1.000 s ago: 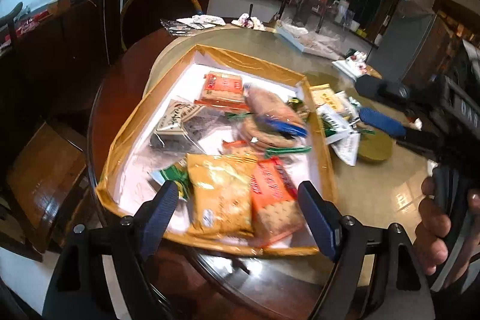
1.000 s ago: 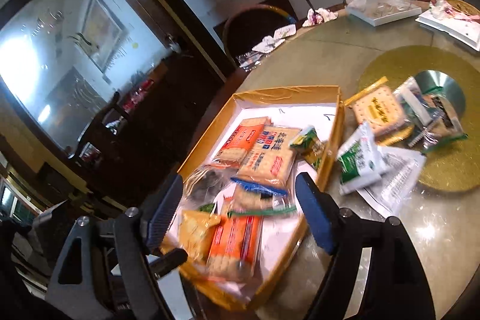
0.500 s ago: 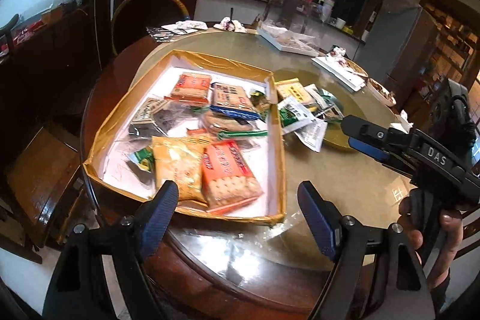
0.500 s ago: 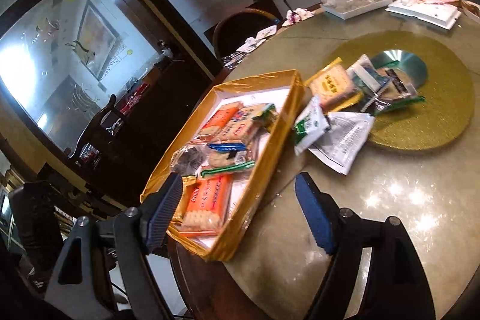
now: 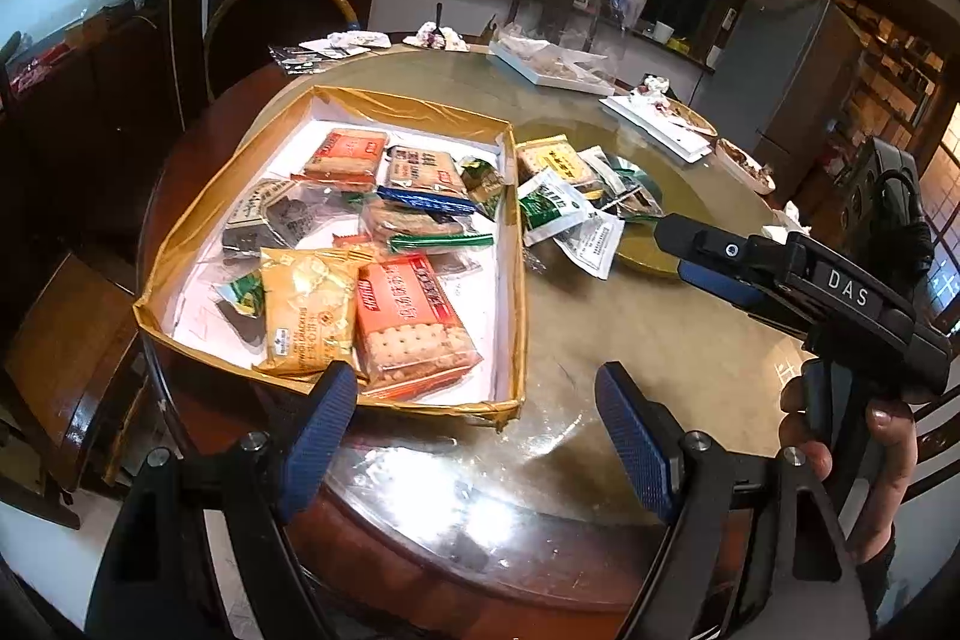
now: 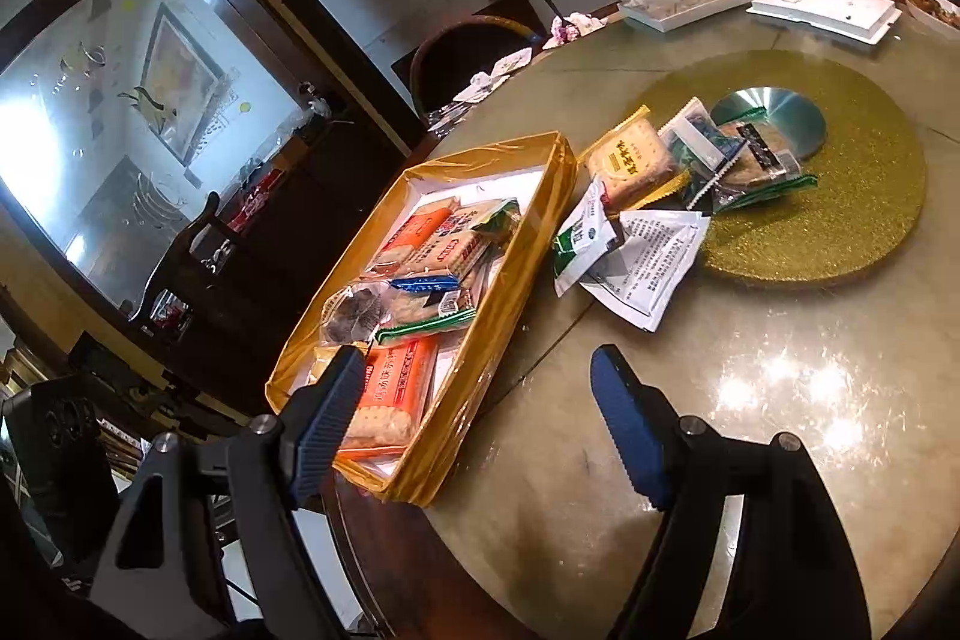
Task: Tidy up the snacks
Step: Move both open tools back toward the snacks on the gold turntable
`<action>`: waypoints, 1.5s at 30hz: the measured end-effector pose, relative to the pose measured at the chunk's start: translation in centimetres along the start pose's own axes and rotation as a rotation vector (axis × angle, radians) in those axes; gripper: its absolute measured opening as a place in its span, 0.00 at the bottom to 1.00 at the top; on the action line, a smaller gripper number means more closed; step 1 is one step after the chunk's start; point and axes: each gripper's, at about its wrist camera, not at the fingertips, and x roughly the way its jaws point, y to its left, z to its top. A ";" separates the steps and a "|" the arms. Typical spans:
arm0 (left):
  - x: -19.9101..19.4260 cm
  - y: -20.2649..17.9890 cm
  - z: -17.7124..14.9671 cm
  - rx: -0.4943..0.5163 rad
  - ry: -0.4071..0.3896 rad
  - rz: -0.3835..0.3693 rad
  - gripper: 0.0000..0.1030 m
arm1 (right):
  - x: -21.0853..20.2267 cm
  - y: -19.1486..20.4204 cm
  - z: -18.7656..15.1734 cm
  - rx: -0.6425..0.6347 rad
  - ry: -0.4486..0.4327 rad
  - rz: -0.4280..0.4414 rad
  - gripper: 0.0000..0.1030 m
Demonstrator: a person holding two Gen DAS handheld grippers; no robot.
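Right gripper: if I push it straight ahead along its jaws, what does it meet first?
Probably the bare tabletop first. Beyond that, the right gripper, jaws open and empty, lines up roughly with the white printed packet beside the gold-edged tray. Depth is hard to judge in this fisheye view.

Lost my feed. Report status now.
Left gripper open, empty; right gripper open, empty. Gold-rimmed cardboard tray part filled. Loose snack packets beside it on round glass-topped table. Path unobstructed.

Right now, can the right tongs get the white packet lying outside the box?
Probably yes. The right tongs are open, the white packet lies flat on bare table ahead, and nothing lies between them.
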 end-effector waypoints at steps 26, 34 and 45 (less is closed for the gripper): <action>4.5 -4.1 3.0 0.054 0.032 -0.167 0.79 | -5.5 -8.2 -0.9 0.122 -0.048 -0.212 0.76; 4.9 -2.7 4.5 0.024 0.019 -0.136 0.79 | 0.8 -9.7 2.9 0.115 0.067 -0.150 0.76; 4.7 0.3 5.0 -0.035 0.010 -0.118 0.79 | 10.0 -7.0 5.7 0.030 0.171 -0.296 0.70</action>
